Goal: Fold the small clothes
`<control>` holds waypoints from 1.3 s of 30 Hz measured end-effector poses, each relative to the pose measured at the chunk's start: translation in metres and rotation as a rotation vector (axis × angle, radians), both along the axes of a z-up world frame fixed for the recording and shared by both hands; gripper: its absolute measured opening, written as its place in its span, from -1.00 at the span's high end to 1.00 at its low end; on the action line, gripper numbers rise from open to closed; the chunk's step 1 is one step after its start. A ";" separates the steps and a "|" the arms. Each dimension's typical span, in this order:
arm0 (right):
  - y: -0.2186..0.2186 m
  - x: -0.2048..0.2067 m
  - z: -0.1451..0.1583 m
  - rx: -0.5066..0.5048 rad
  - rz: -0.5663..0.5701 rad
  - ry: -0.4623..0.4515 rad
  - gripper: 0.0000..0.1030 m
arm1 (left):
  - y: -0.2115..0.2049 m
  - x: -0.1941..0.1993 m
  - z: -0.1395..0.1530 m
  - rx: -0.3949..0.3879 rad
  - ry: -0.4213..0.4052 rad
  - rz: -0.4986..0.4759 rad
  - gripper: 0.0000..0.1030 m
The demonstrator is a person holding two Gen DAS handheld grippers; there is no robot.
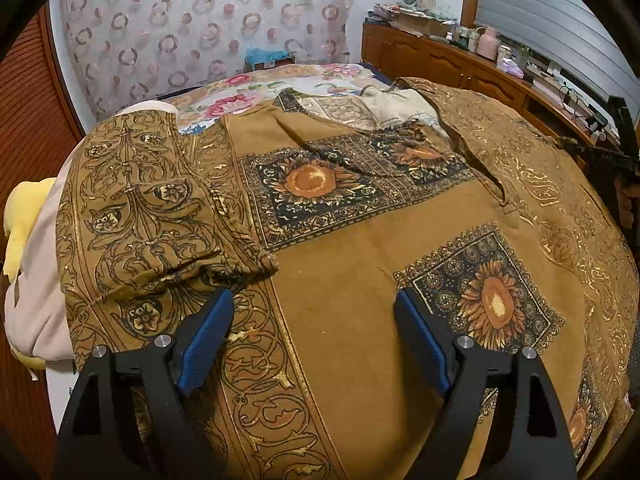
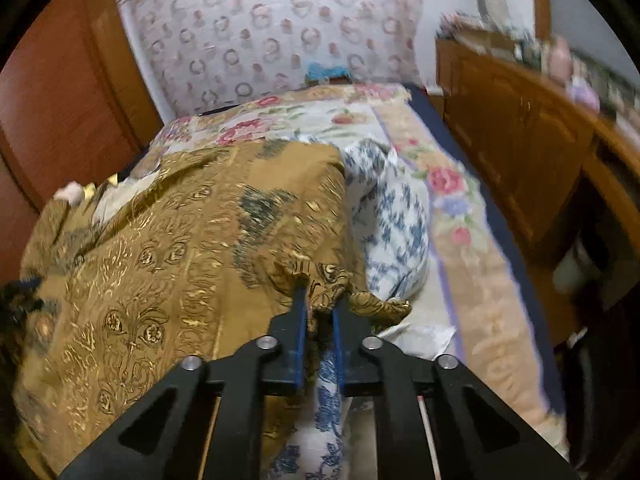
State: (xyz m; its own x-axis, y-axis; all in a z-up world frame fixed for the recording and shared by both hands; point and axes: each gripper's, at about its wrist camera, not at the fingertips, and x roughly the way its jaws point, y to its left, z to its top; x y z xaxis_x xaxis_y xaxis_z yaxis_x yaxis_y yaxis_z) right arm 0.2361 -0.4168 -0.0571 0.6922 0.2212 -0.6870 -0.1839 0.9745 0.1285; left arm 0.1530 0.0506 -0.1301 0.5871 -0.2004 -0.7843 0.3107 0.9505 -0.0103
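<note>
With my right tongs clamped on the shirt edge and my left tongs apart above it, I should carry that edge across evenly.

The garment lies spread on the bed, its left sleeve folded inward over the body. A cabinet stands right of the bed, a curtain behind it. A patterned cloth lies right of the garment.
</note>
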 end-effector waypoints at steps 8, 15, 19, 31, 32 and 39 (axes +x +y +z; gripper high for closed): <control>0.068 -0.034 0.036 -0.195 0.151 -0.199 0.89 | -0.001 0.001 0.000 0.000 0.002 -0.002 -0.66; 0.102 -0.046 0.003 -0.232 0.254 -0.113 0.88 | -0.002 0.001 -0.001 0.001 0.003 -0.004 -0.67; 0.097 -0.043 -0.012 -0.224 0.256 -0.062 0.88 | -0.002 0.001 -0.001 0.001 0.002 -0.004 -0.67; 0.090 -0.061 0.016 -0.191 0.228 -0.093 0.02 | -0.001 -0.003 -0.001 0.009 0.000 0.021 -0.67; 0.085 -0.064 0.020 -0.185 0.217 -0.104 0.00 | -0.002 -0.003 0.000 0.009 -0.002 0.024 -0.68; 0.052 -0.060 0.029 -0.164 0.101 -0.133 -0.07 | -0.003 -0.021 0.026 -0.044 -0.093 0.052 -0.68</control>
State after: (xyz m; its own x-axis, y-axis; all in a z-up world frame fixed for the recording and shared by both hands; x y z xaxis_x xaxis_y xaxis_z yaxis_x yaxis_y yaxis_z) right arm 0.1761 -0.3645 -0.0277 0.7588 0.1869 -0.6239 -0.2860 0.9562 -0.0615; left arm 0.1317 0.0474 -0.1036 0.6671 -0.2011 -0.7173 0.2628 0.9645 -0.0260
